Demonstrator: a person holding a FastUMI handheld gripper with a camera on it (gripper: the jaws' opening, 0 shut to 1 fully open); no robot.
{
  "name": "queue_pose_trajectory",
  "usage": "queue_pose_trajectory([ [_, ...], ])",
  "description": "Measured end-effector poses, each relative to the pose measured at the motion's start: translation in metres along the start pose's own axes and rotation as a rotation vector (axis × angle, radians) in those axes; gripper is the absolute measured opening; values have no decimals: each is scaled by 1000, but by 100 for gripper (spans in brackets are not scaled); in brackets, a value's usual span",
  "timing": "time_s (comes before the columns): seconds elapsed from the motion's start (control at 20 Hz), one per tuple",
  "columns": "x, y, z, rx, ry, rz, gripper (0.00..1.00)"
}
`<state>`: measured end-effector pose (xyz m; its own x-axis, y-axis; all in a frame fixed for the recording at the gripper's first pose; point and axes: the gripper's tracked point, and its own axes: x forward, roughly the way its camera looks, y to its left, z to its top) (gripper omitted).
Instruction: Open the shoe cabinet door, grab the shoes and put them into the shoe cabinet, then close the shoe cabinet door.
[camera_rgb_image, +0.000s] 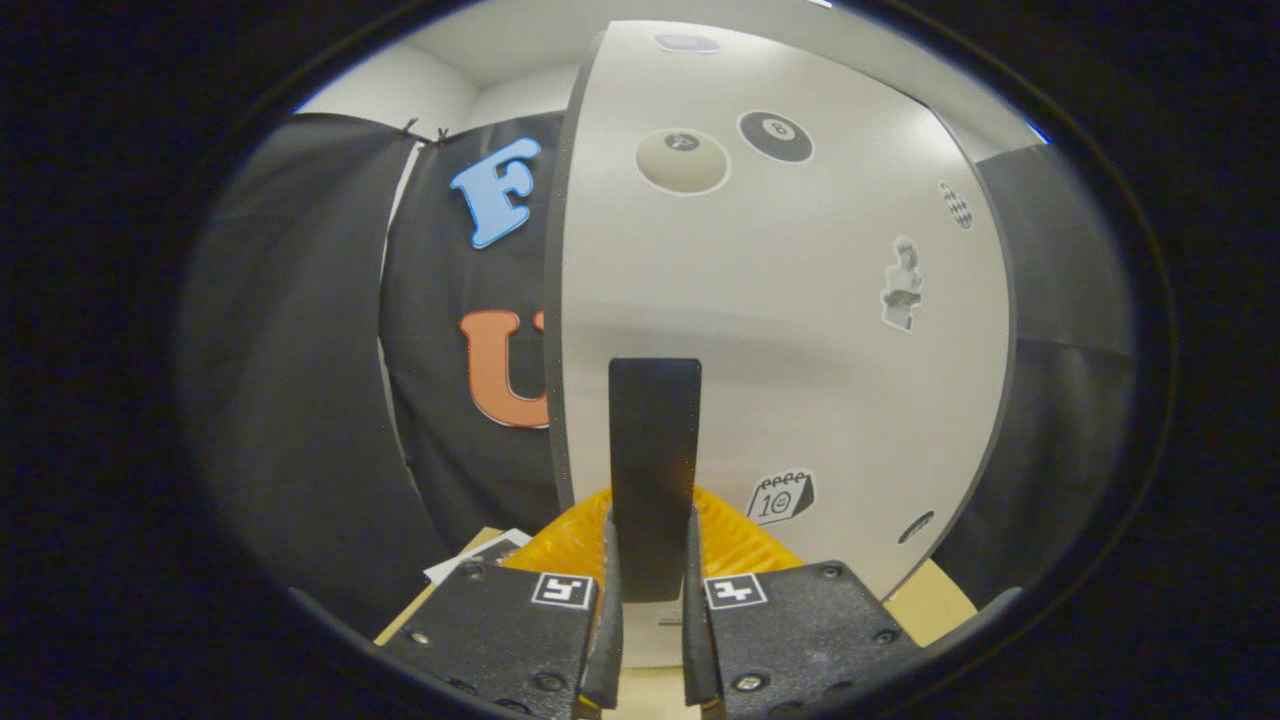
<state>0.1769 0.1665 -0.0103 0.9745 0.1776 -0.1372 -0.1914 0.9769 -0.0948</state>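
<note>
I have the gripper (652, 560) closed narrow on the shoe cabinet door's handle (655, 450), a flat, matte black upright bar pressed between both ribbed finger pads. The shoe cabinet door (790, 330) is a smooth white panel that fills the space just beyond the handle, dotted with stickers: two billiard balls (683, 160) near its top and a small calendar (781, 497) just right of the handle. A ridged yellow-orange mat (735, 540) lies at the foot of the handle.
</note>
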Motion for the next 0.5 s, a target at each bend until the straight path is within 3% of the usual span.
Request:
queue_pose_trajectory([
  [0.5, -132, -55, -20, -31, 10, 247, 26],
])
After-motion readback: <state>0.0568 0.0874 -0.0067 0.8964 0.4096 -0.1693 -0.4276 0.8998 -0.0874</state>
